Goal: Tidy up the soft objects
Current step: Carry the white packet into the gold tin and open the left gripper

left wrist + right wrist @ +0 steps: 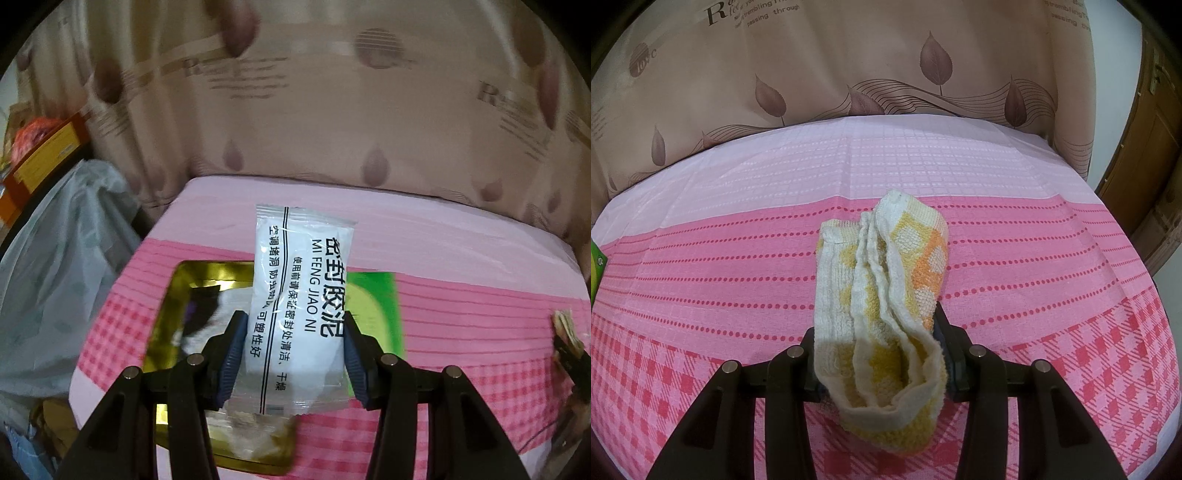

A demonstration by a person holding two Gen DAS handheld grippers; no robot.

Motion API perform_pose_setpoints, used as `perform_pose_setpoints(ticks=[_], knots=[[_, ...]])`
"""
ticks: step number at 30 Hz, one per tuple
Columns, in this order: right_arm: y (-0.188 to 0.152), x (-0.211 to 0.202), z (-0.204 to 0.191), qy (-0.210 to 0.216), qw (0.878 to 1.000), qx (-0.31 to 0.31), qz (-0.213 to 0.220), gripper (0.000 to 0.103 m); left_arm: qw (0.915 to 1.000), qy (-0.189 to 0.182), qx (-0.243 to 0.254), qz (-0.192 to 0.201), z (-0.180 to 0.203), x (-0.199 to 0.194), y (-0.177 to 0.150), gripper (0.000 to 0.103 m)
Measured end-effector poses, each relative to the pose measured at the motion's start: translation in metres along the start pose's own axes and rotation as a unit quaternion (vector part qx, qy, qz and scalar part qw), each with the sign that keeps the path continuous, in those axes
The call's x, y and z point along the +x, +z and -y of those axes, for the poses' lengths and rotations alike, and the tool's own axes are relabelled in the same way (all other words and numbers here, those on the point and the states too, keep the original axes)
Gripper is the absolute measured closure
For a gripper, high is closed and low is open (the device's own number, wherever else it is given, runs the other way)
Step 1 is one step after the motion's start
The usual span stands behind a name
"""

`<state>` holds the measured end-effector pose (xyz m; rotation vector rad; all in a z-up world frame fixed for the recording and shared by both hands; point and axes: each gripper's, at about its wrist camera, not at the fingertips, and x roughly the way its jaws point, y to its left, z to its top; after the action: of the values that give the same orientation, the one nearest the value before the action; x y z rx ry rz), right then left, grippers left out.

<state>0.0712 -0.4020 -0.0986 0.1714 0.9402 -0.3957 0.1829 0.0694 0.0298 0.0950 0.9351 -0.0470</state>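
Left gripper (293, 354) is pinching a white sealed packet (301, 291) printed "MI FENG JIAO NI" — blue ribbed pads pressed on both long sides, packet held off the pink tablecloth (461, 295) and pointing away from the camera. Landmark: the gold tray (177, 295) on that cloth. Packet hangs over the tray's right edge, its near end above a clear-wrapped item (255, 432) lying in the tray's near right corner. Dark and white contents further inside the tray are too blurred to identify. Green flat item (376, 306) sits on the cloth just right of the tray, partly hidden behind the packet. Well right of the tray, at the cloth's edge, a brownish bundle (567, 328) — cannot tell what it is. Left of the tray, off the table, a pale plastic bag (66, 258).

Right gripper (879, 350) is clamped on a folded yellow-and-white checked towel (886, 280); towel fills the gap between the fingers, folds bunched, far end drooping toward the cloth. Tray is out of the right wrist view. Beige leaf-print curtain (886, 74) hangs behind the table.
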Motion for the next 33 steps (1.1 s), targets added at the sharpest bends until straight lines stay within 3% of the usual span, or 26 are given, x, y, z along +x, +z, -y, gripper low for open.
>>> perform_pose_setpoints(ticks=[10, 20, 33], knots=[[0.000, 0.000, 0.000, -0.001, 1.000, 0.000, 0.000, 0.061, 0.9983, 0.021, -0.029, -0.046, -0.060, 0.041, -0.010, 0.053], [0.000, -0.001, 0.000, -0.003, 1.000, -0.003, 0.000, 0.061, 0.9965, 0.003, -0.028, -0.079, -0.087, 0.074, -0.013, 0.052], [0.000, -0.001, -0.001, -0.008, 1.000, -0.008, 0.000, 0.061, 0.9975, 0.025, -0.006, -0.065, -0.085, 0.071, -0.019, 0.048]])
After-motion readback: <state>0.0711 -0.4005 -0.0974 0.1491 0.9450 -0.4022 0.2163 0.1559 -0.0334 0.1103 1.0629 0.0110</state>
